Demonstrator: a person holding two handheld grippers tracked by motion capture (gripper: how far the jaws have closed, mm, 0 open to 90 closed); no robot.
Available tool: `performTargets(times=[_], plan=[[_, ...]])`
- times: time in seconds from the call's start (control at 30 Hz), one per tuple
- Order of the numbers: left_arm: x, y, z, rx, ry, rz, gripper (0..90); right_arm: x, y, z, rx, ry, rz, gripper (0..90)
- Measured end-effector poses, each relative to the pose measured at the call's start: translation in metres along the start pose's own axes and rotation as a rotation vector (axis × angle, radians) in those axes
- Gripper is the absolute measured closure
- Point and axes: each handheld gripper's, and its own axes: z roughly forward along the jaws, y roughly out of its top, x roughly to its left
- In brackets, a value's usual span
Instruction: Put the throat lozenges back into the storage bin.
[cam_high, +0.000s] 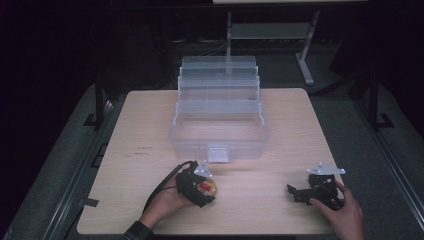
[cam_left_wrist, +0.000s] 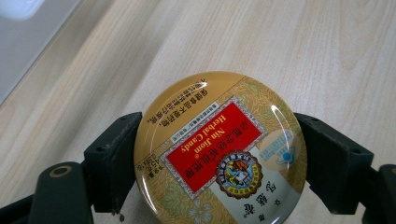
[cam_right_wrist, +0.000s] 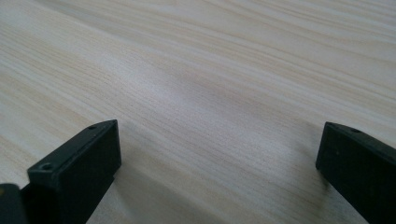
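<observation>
A round gold candy tin (cam_left_wrist: 219, 149) with a red "Herbal Candy" label sits between the two black jaws of my left gripper (cam_left_wrist: 219, 163), which press on its left and right rims. In the high view that left gripper (cam_high: 202, 187) holds the candy tin (cam_high: 209, 187) low over the front left of the table. My right gripper (cam_high: 300, 192) rests at the front right, jaws spread wide. In its own view the right gripper (cam_right_wrist: 217, 158) has only bare wood between its jaws.
A clear plastic tiered organizer box (cam_high: 219, 112) stands open in the middle of the wooden table (cam_high: 280, 210), its latch facing me. Dark floor and metal stand legs (cam_high: 305, 65) lie beyond the far edge.
</observation>
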Motion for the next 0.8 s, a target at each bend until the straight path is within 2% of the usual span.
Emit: performTargets(times=[0.27, 0.47, 0.7, 0.8], plan=[[0.0, -0.002, -0.003, -0.02, -0.003, -0.026, 19.6, 0.0, 0.0, 0.0, 0.0, 0.0, 0.0, 0.0], [0.001, -0.002, -0.008, -0.011, -0.003, -0.012, 19.5, 0.0, 0.0, 0.0, 0.0, 0.0, 0.0, 0.0], [0.002, -0.002, -0.011, -0.009, -0.009, -0.014, 19.6, 0.0, 0.0, 0.0, 0.0, 0.0, 0.0, 0.0], [0.001, -0.002, -0.012, -0.011, -0.01, -0.026, 19.6, 0.0, 0.0, 0.0, 0.0, 0.0, 0.0, 0.0]])
